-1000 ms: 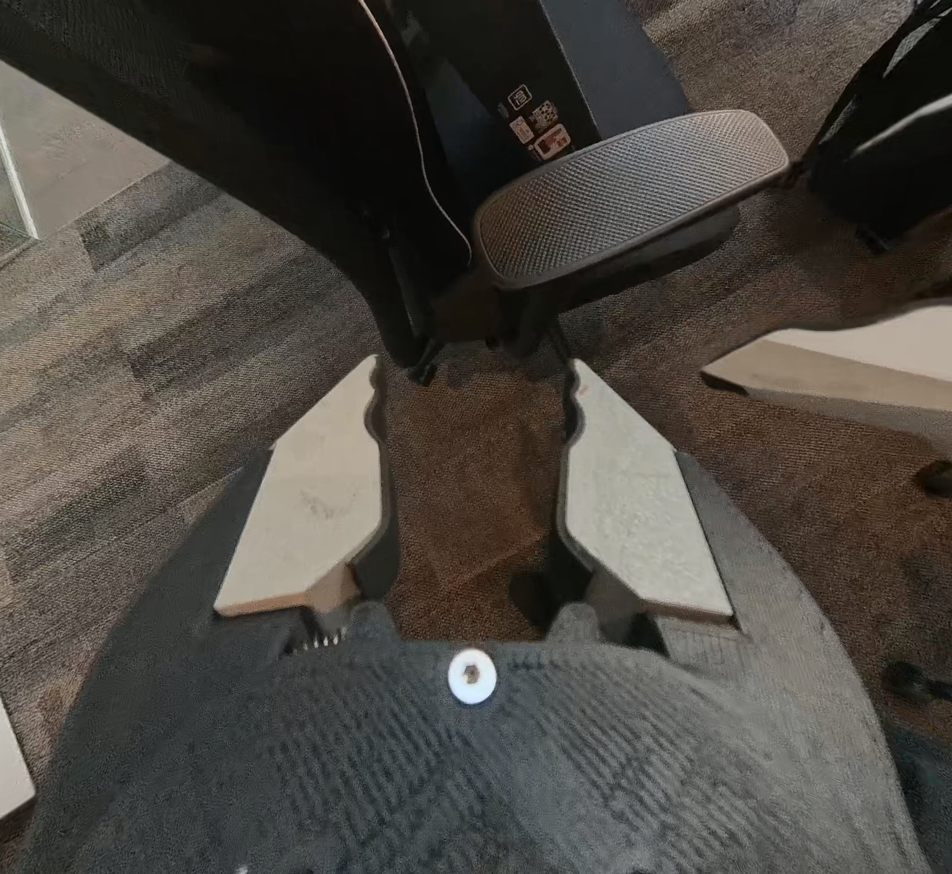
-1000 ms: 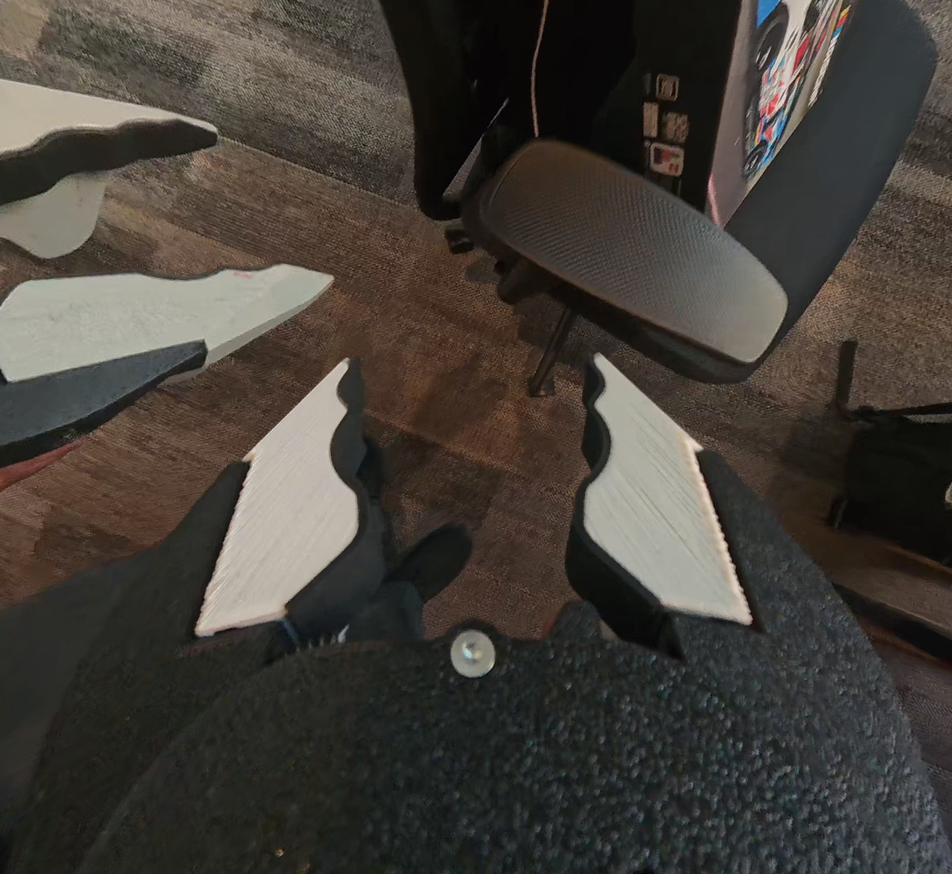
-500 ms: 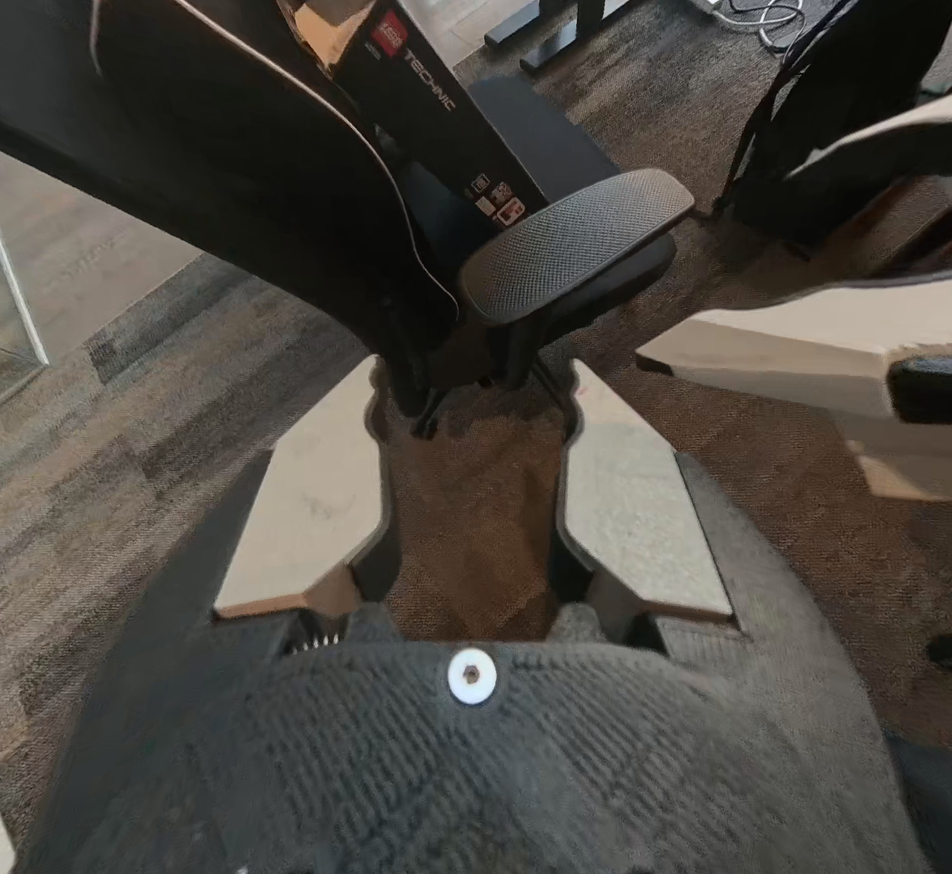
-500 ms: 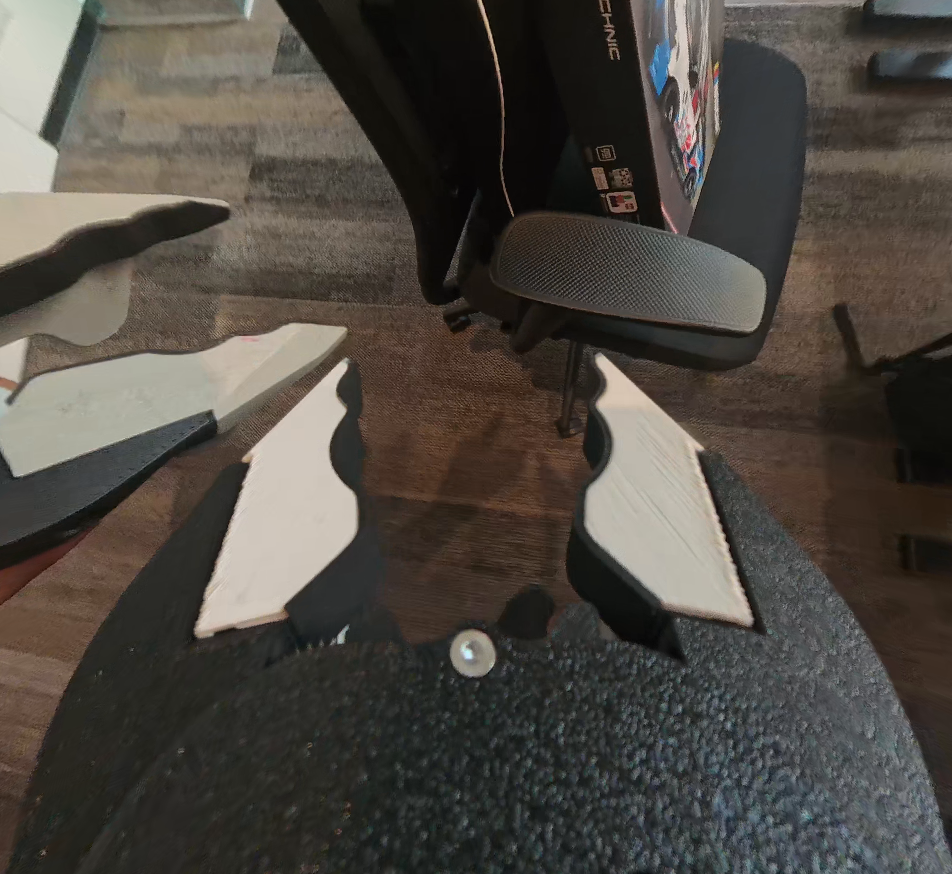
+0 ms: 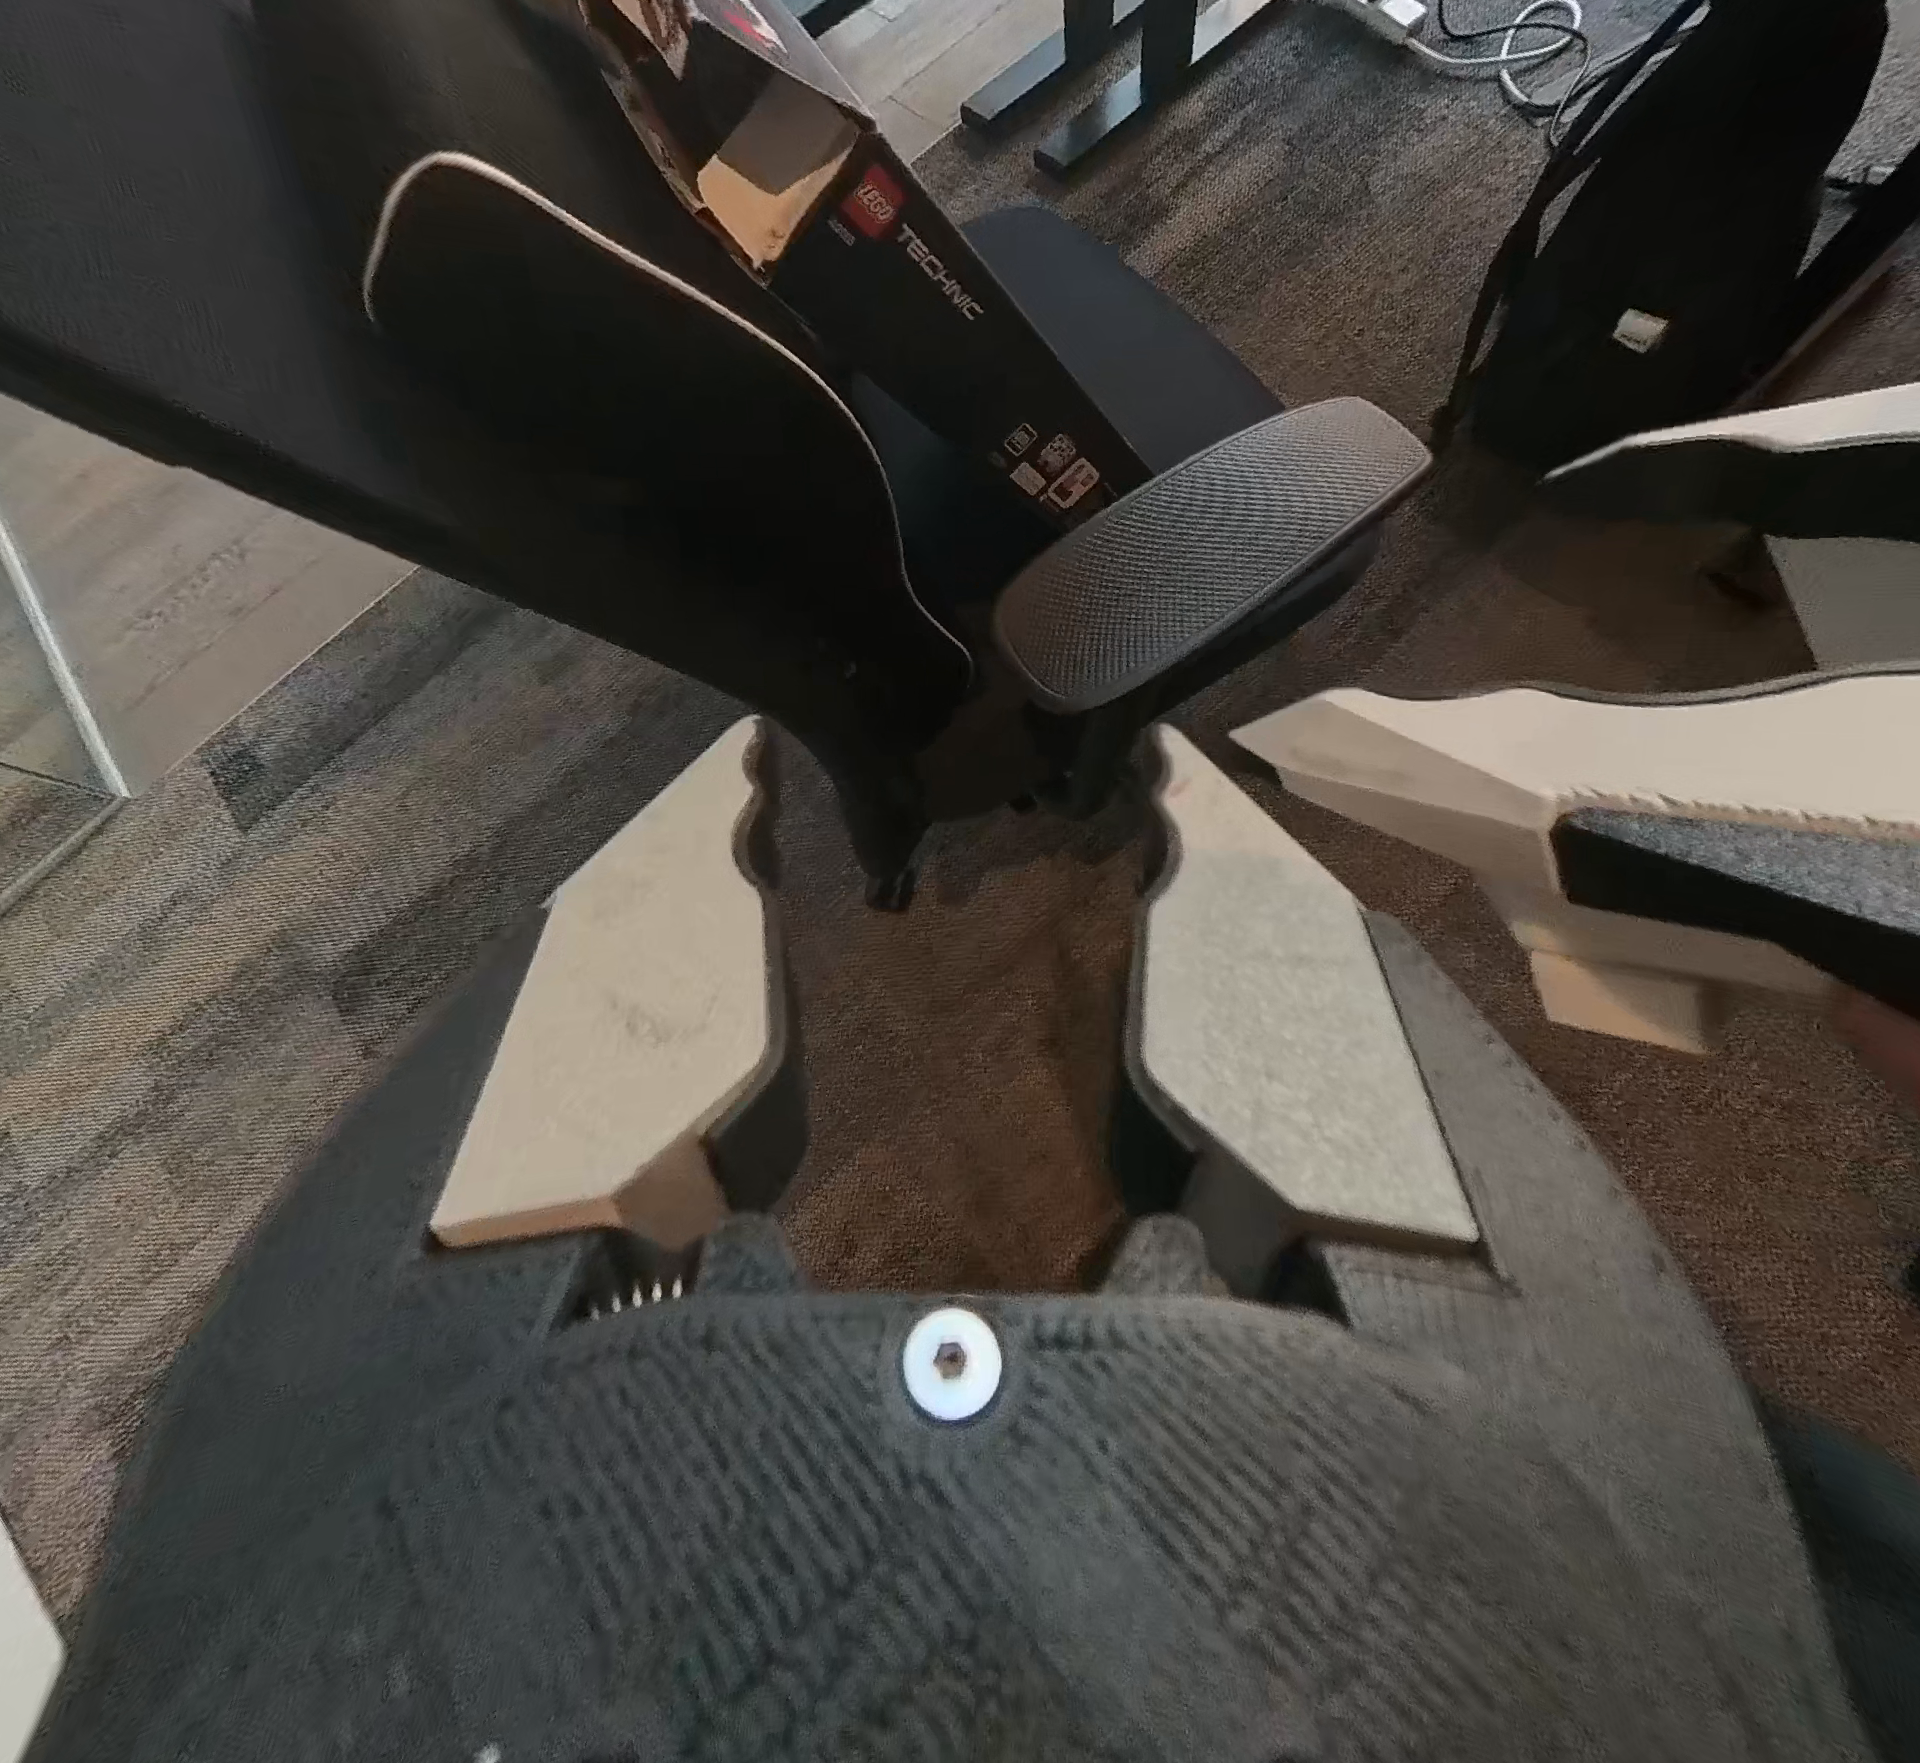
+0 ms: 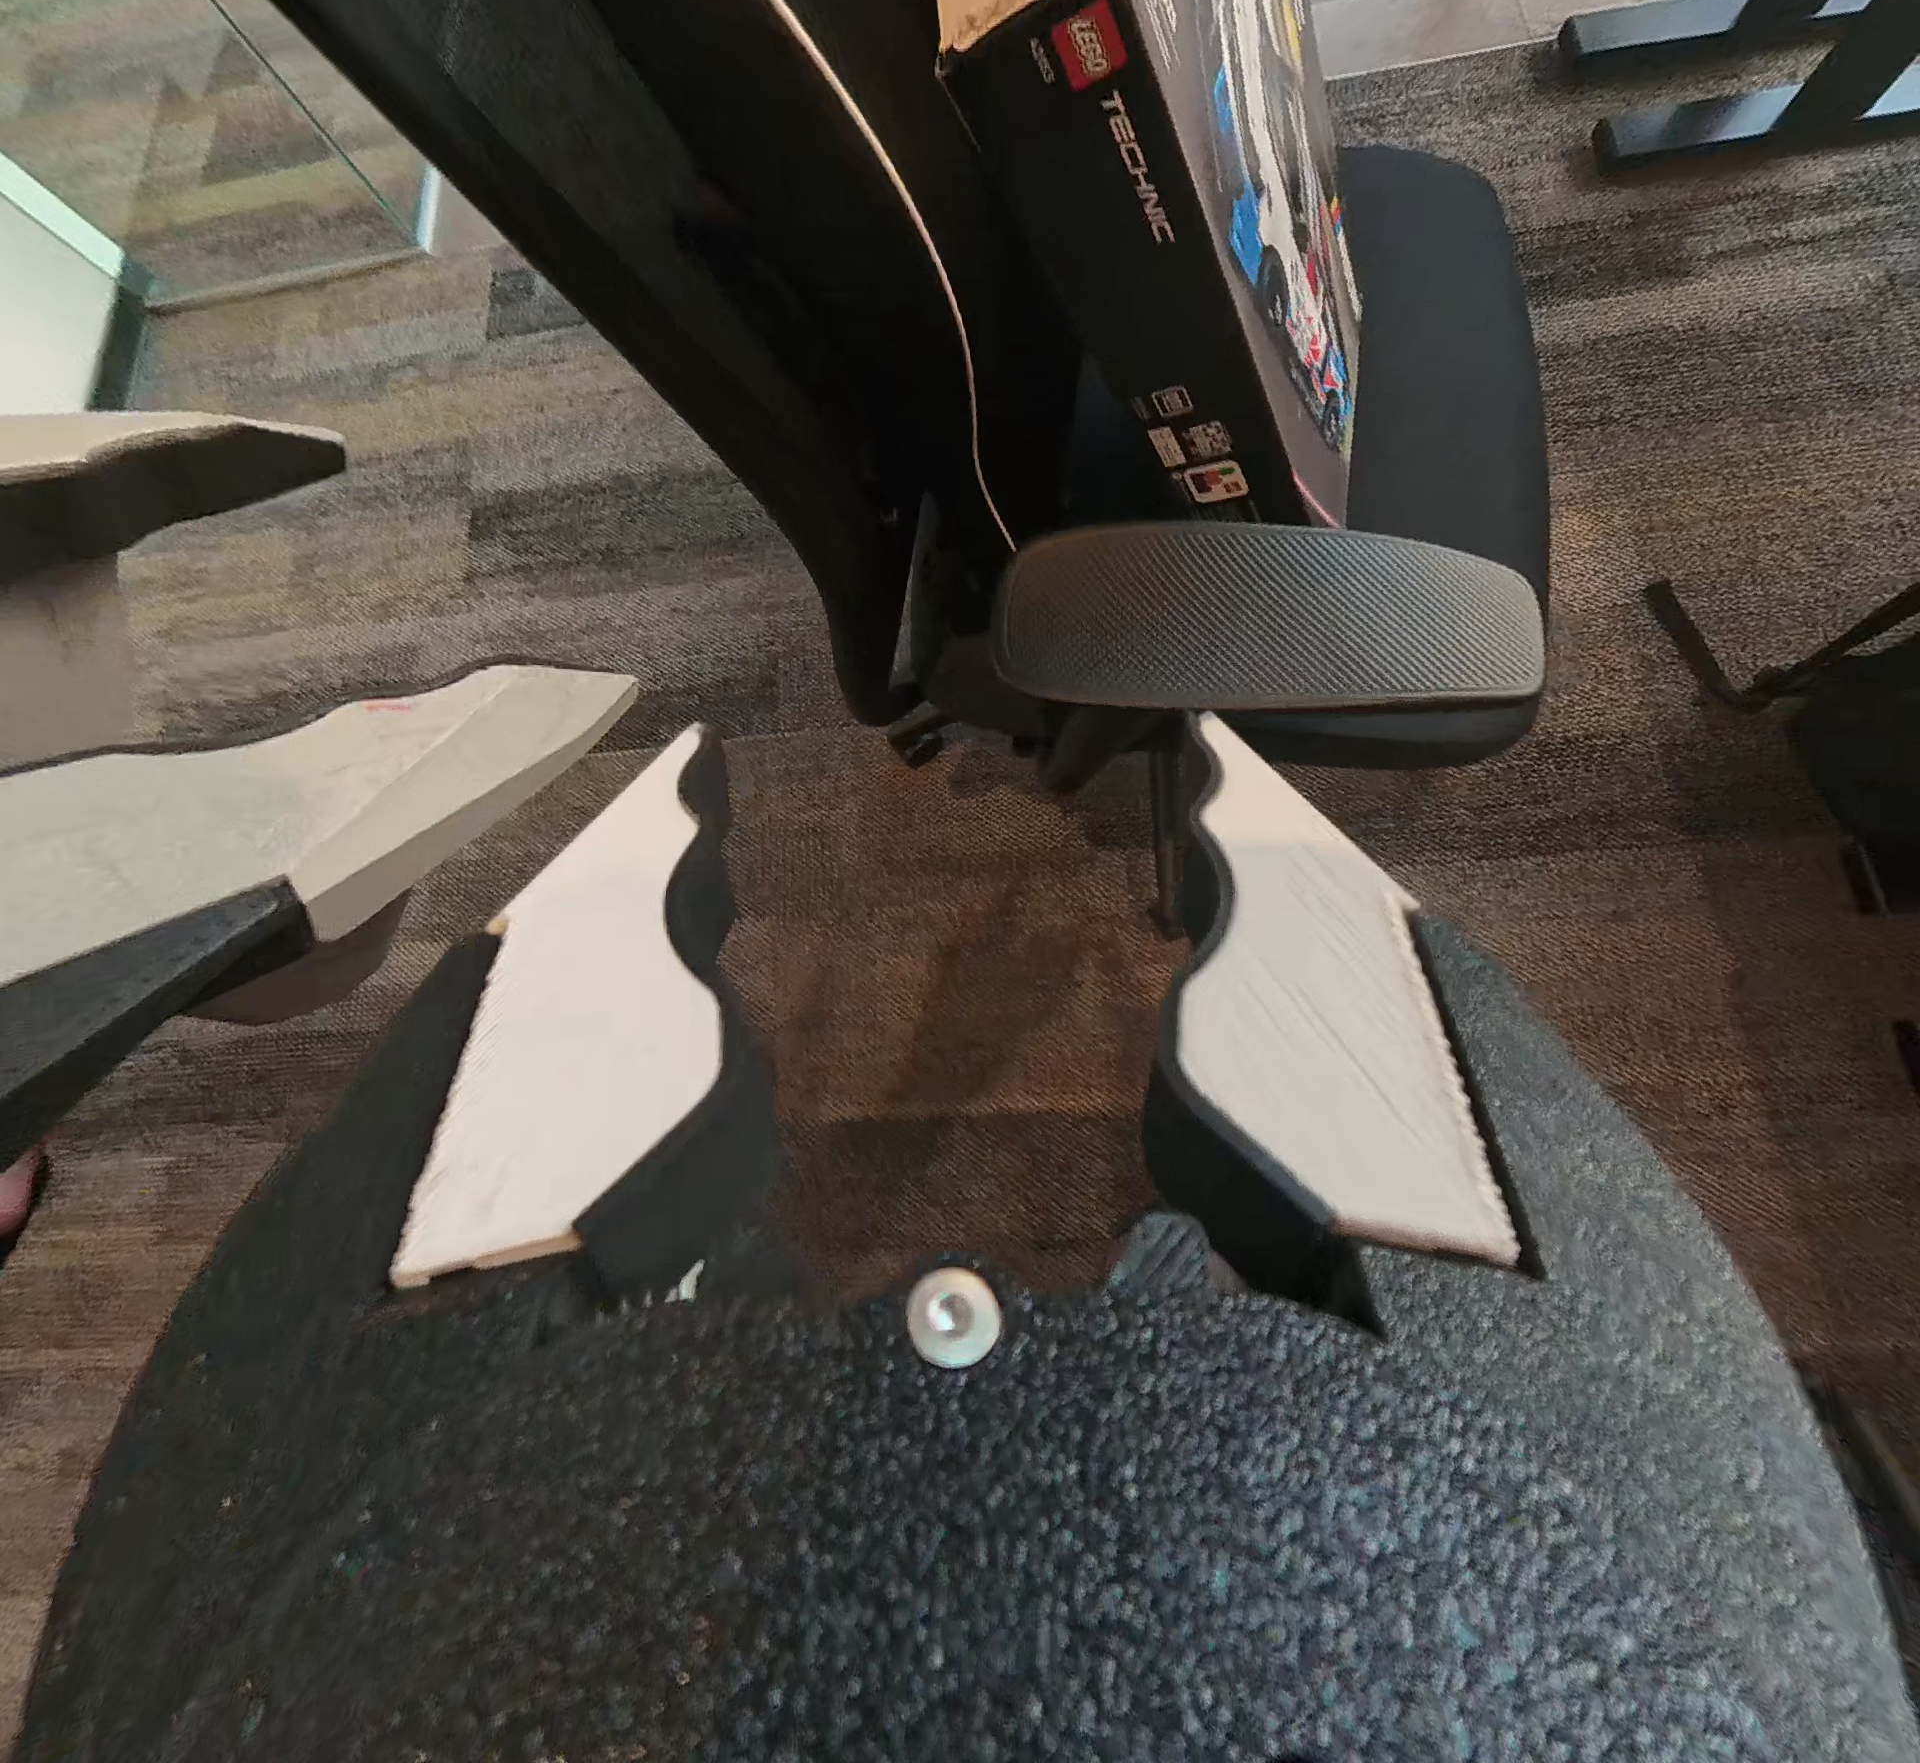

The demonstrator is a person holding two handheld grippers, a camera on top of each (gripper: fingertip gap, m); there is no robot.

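Left hand-held gripper (image 5: 961, 757) and right hand-held gripper (image 6: 951, 747), both spread wide and empty, hang above carpet (image 6: 966, 1038) near an office chair's armrest (image 6: 1268, 622), with a dark box (image 6: 1153, 259) on its seat.

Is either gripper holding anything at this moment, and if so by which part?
Nothing is held. The left gripper and right gripper are both open, with only carpet between their fingers, short of the office chair's armrest.

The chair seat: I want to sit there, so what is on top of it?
A tall black box stands on the chair seat, leaning against the backrest, its top flap open. The armrest hides the box's bottom edge, and its contents cannot be seen.
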